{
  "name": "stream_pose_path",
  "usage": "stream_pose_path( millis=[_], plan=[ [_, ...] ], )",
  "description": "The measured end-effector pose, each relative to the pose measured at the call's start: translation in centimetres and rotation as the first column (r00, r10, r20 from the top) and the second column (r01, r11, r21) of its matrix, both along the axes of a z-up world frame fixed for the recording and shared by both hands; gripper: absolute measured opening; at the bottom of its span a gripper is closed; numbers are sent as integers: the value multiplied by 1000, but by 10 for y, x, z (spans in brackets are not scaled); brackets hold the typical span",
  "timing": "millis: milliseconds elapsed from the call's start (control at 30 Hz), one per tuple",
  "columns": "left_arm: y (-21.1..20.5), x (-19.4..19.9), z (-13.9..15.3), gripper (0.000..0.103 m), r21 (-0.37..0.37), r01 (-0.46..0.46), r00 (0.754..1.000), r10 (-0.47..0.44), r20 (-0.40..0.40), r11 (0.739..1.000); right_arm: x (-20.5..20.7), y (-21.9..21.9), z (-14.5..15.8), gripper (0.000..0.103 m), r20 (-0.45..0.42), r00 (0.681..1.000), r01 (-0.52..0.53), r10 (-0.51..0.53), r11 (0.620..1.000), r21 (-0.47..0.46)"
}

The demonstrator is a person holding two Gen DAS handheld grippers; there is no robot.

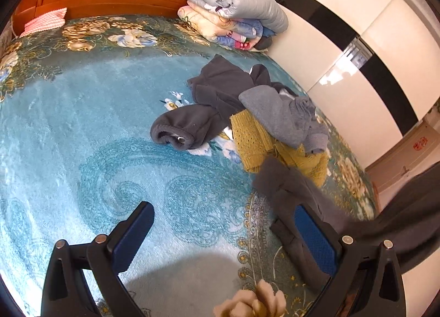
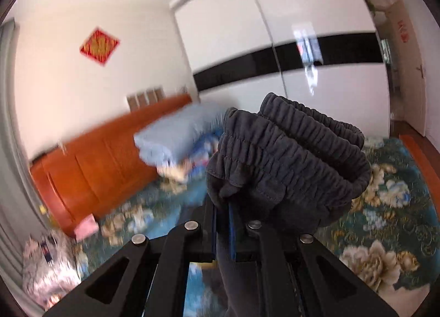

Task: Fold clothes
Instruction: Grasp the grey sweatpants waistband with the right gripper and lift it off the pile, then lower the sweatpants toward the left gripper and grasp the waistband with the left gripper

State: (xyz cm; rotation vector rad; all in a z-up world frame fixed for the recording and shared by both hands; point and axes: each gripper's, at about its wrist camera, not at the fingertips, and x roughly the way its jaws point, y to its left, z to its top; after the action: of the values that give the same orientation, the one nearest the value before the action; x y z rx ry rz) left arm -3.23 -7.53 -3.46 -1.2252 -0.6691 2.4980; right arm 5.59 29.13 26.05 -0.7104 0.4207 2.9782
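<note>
Up close, dark grey trousers [image 2: 288, 157], waistband gathered.

A dark grey garment [image 2: 286, 163] with a gathered elastic waistband hung bunched and lifted, its fabric clamped at the waistband edge; in the left wrist view its dark cloth [image 1: 297, 193] draped down to the bedspread. A loose pile of clothes lay on the bed — a charcoal fleece piece [image 1: 217, 91] with one cuffed leg or sleeve [image 1: 178, 130] stretched toward the left, a lighter grey sweatshirt [image 1: 280, 116] crumpled on top, and a mustard knitted item [image 1: 258, 146] partly under the sweatshirt. All were unfolded.
</note>
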Motion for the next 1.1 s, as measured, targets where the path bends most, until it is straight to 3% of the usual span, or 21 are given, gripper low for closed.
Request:
stream_pose_path(
  millis=[133,267,367,467,567,633,733,867,933,1000,1100],
  plan=[
    [-10,3,0,103,43,-33,999,32,10,999,-38,-41,-109,7,189,980,-57,64,997,-43],
    [-17,5,0,103,68,-55,998,54,18,996,-56,-87,-206,7,344,929,-95,137,986,-136],
    [-18,4,-3,103,82,-50,998,47,38,995,-40,-115,-254,7,425,887,-134,181,981,-138],
    [-14,4,-4,103,82,-30,998,26,51,996,-22,-131,-291,7,491,848,-189,199,979,-69],
    [-4,3,-7,103,59,13,997,-17,79,998,13,-124,-307,8,517,822,-246,239,968,-56],
    [7,2,-10,103,30,50,993,-53,102,998,25,-123,-317,10,539,789,-284,295,953,-106],
    [24,3,-13,103,-20,118,983,-114,141,993,36,-121,-320,13,542,764,-323,350,935,-149],
    [37,7,-12,103,-77,167,977,-155,144,983,44,-109,-315,33,529,747,-338,402,916,-218],
    [37,10,-9,103,-97,167,979,-153,134,981,51,-99,-307,39,512,754,-348,412,911,-222],
    [37,12,-6,103,-93,167,980,-154,129,982,55,-80,-302,47,494,780,-316,384,923,-220],
    [35,14,-2,103,-79,167,980,-156,123,983,51,-29,-303,48,491,837,-134,241,961,-242]
  ],
)
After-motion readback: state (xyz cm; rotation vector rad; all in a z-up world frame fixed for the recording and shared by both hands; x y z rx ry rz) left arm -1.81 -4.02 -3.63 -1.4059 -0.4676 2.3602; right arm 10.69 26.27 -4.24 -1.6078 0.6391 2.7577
